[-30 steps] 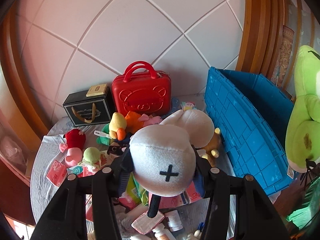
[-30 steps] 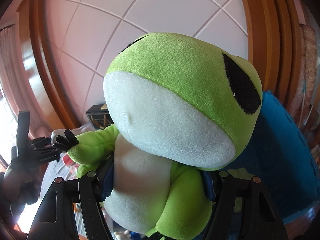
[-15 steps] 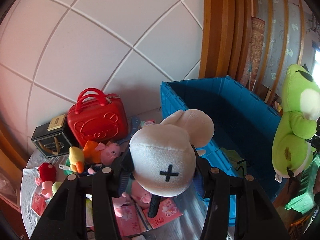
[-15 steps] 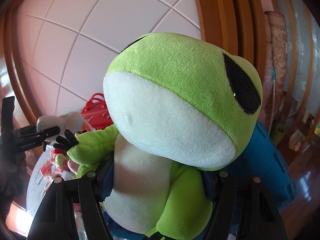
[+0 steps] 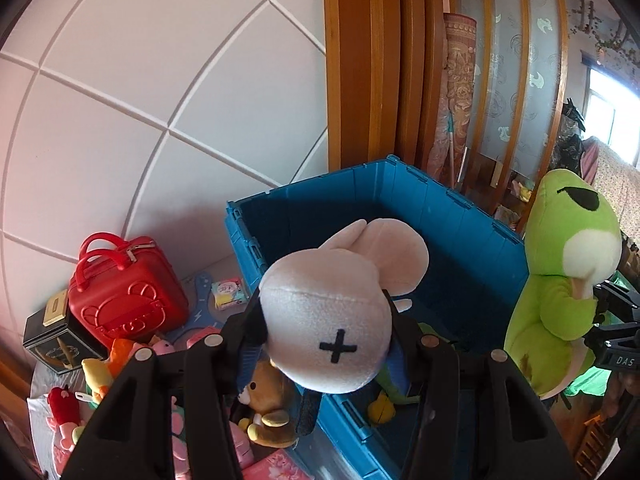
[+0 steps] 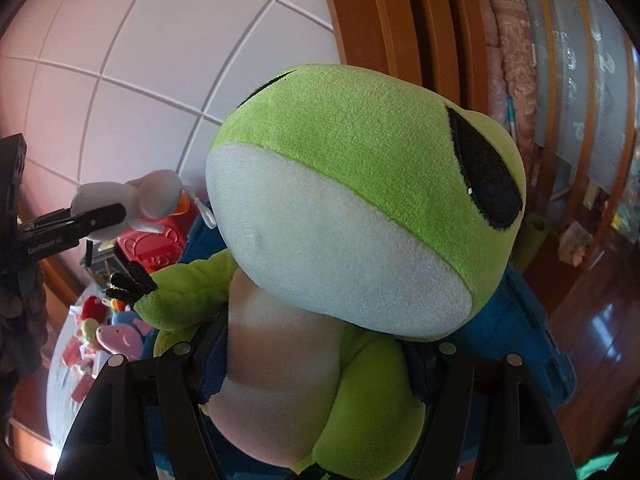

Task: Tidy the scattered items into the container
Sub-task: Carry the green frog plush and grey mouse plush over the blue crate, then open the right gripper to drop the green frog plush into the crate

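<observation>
- Left wrist view: the left claw (image 5: 326, 354) was clenched on a white plush (image 5: 326, 336) with a stitched black cross, held up in the air. Ahead of the claw and below it lay the open blue container (image 5: 448, 216), a few small toys already on its floor.
- Right wrist view: the right claw (image 6: 316, 372) gripped the belly of a green frog plush (image 6: 360, 208), which filled most of the frame; the container's blue wall showed behind and below it.
- Left of the left claw, a red case (image 5: 124, 300), a black box (image 5: 52, 334) and other small toys were scattered on the worktop (image 5: 36, 380).
- The step in hand looked like carrying both plushes to the bin. Next, each claw probably needed to come over the opening, lower, then release.
</observation>
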The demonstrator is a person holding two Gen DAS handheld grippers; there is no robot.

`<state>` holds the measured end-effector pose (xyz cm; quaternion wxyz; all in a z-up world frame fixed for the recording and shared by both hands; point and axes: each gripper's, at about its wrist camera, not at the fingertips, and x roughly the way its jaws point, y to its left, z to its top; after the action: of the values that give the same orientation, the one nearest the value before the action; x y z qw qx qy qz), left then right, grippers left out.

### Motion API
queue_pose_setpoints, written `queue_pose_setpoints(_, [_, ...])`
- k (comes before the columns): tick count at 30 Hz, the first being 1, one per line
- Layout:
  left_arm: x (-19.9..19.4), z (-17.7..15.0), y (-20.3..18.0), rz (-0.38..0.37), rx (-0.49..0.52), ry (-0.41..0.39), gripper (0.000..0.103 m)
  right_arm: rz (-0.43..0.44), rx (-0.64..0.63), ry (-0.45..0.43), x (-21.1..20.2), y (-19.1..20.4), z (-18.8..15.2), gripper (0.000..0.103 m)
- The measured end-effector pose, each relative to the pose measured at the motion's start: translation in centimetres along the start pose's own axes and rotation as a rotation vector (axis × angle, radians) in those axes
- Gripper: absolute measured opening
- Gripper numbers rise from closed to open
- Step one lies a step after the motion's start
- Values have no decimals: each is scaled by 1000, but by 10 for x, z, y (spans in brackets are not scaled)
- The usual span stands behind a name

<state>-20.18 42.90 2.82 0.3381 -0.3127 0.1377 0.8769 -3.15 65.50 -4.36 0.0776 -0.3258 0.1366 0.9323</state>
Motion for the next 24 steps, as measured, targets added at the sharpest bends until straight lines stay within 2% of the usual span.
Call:
queue_pose_setpoints(10, [35, 18, -22, -26, 31, 24, 51, -9, 18, 21, 23, -16, 4, 70])
queue_pose_setpoints(19, [55, 25, -23, -33, 26, 45, 51, -1, 11, 66, 43, -23, 11, 72])
queue_pose_setpoints(20, [58, 26, -24, -24, 33, 56, 55, 7, 9, 74, 46, -23, 12, 78])
queue_pose_setpoints(21, [63, 27, -27, -12, 48, 78, 59, 16, 7, 87, 49, -24, 14, 88])
queue_pose_setpoints(22, [68, 27, -29, -5, 53, 100, 76, 17, 2, 103, 53, -23, 14, 91])
queue_pose_setpoints(23, [69, 27, -27, -3, 34, 98, 98, 11, -3, 117, 56, -23, 14, 97])
queue_pose_setpoints(24, [69, 27, -24, -5, 10, 87, 103, 3, -10, 132, 60, -22, 13, 100])
